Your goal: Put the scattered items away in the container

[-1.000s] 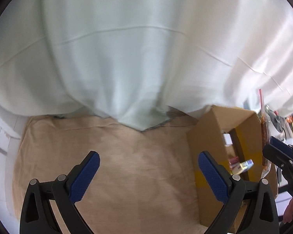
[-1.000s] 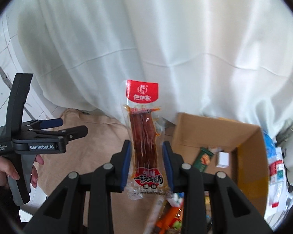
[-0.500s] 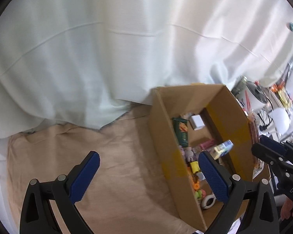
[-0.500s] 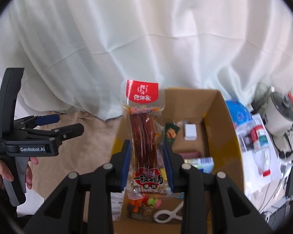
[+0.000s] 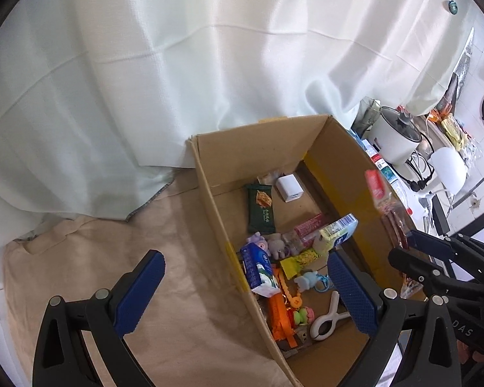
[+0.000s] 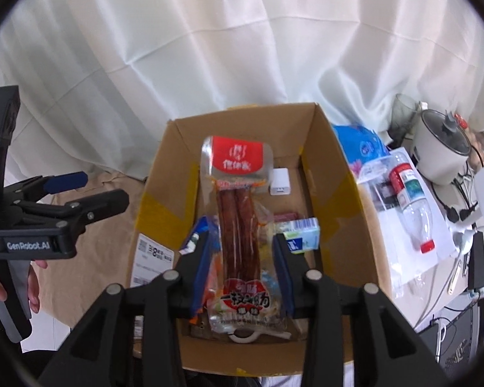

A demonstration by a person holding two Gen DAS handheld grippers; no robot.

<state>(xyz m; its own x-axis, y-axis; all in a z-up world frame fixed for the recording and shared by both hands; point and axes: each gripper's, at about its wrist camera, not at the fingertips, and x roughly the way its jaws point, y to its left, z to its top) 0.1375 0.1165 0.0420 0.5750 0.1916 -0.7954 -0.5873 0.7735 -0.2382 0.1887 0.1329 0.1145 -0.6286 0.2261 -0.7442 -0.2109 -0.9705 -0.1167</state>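
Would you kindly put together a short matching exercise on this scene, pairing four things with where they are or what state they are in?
Things:
1. snack packet
2. left gripper
3. white charger block
4. plastic bottle

Places or states:
A. lying on its side outside the box, on white paper
B. on the floor of the cardboard box, near its far wall
C. between the fingers of the right gripper, above the box
D. open and holding nothing

Pairs: 1-C, 2-D, 3-B, 4-A
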